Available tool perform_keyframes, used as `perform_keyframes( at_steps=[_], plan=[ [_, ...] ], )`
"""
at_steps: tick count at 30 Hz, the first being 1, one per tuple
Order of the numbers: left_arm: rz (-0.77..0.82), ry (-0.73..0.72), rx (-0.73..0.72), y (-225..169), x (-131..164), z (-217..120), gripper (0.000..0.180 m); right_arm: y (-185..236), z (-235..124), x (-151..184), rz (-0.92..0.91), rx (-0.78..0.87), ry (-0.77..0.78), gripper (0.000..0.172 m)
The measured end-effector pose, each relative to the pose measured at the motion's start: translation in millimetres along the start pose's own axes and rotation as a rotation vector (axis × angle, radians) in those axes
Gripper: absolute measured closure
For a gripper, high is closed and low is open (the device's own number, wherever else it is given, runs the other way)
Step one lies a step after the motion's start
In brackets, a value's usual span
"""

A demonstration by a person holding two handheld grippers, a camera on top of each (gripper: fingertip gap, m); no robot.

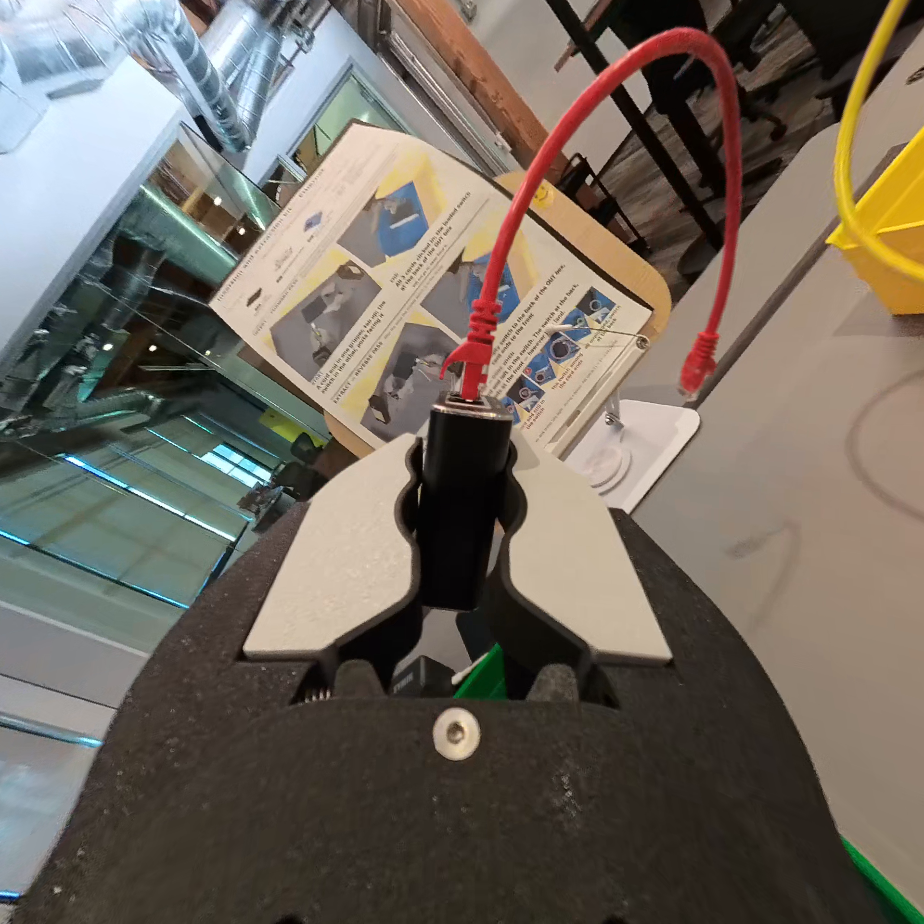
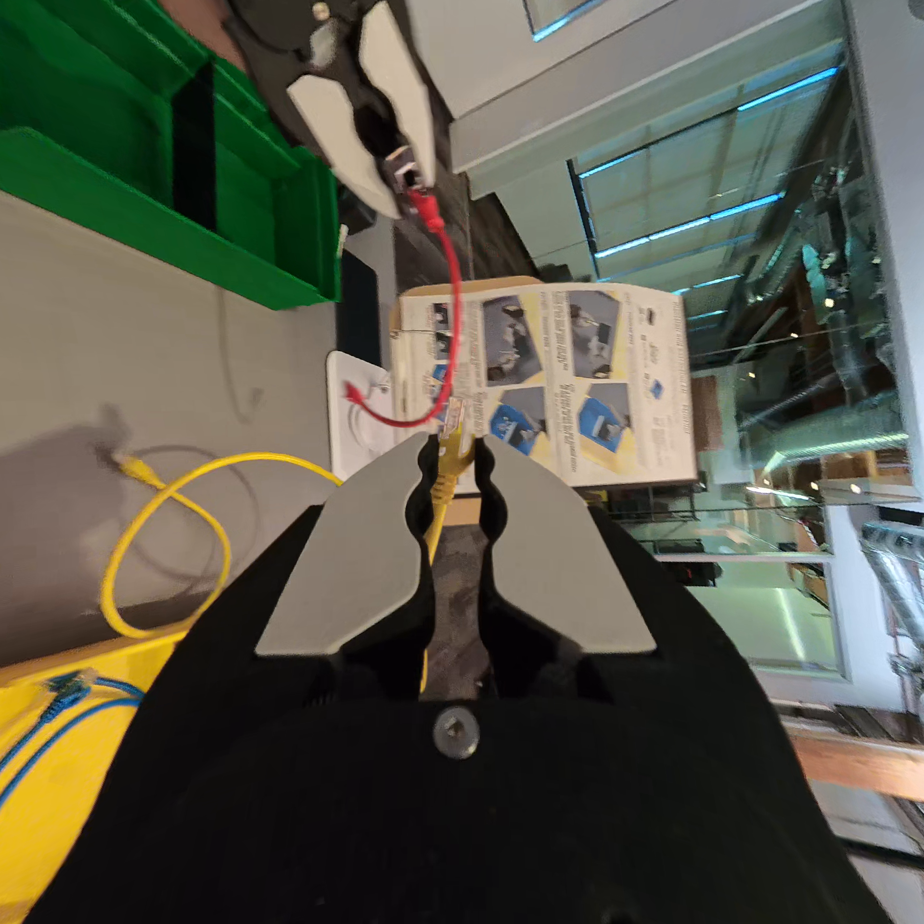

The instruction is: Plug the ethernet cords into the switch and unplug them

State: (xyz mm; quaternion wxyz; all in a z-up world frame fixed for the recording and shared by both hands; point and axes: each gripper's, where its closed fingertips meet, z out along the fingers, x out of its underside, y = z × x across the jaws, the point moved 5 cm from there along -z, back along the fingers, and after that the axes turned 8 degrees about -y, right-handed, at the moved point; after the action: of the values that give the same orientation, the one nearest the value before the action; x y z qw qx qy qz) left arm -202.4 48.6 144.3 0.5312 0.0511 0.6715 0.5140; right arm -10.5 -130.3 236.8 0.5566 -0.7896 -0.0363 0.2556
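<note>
My left gripper (image 1: 462, 450) is shut on a small black switch (image 1: 460, 500), held in the air with its port end facing away. A red ethernet cord (image 1: 625, 75) is plugged into that end by its red plug (image 1: 472, 360); it arcs up and over, and its free plug (image 1: 697, 365) hangs at the right. My right gripper (image 2: 450, 450) is shut on the plug (image 2: 452, 457) of a yellow cord (image 2: 165, 500), clear tip pointing forward. The left gripper (image 2: 405, 165) with the switch and red cord (image 2: 452, 280) shows farther off in the right wrist view.
A printed instruction board (image 1: 450, 280) on a white stand (image 1: 645, 440) is behind. A yellow bin (image 1: 890, 235) sits on the grey table (image 1: 780, 500); in the right wrist view it (image 2: 75, 750) holds a blue cord (image 2: 60, 695). A green bin (image 2: 125, 150) is at the left. There is about 25 centimeters between the tips of the two grippers.
</note>
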Motion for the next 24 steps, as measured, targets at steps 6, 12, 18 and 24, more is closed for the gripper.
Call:
perform_keyframes(
  at_steps=[6,12,18,24],
  plan=[
    [0.005,0.046,0.029,-5,7,5,0.154,-69,-46,-15,-0.029,0.126,0.076,0.157],
    [0.019,0.048,0.052,-11,5,8,0.154,-104,-77,-2,0.002,0.154,0.196,0.157],
    [0.016,0.036,0.059,-12,2,6,0.154,-80,-83,38,0.052,0.114,0.304,0.157],
    [0.035,0.054,0.063,-15,6,8,0.154,-54,-90,88,0.121,0.091,0.4,0.157]
  ],
)
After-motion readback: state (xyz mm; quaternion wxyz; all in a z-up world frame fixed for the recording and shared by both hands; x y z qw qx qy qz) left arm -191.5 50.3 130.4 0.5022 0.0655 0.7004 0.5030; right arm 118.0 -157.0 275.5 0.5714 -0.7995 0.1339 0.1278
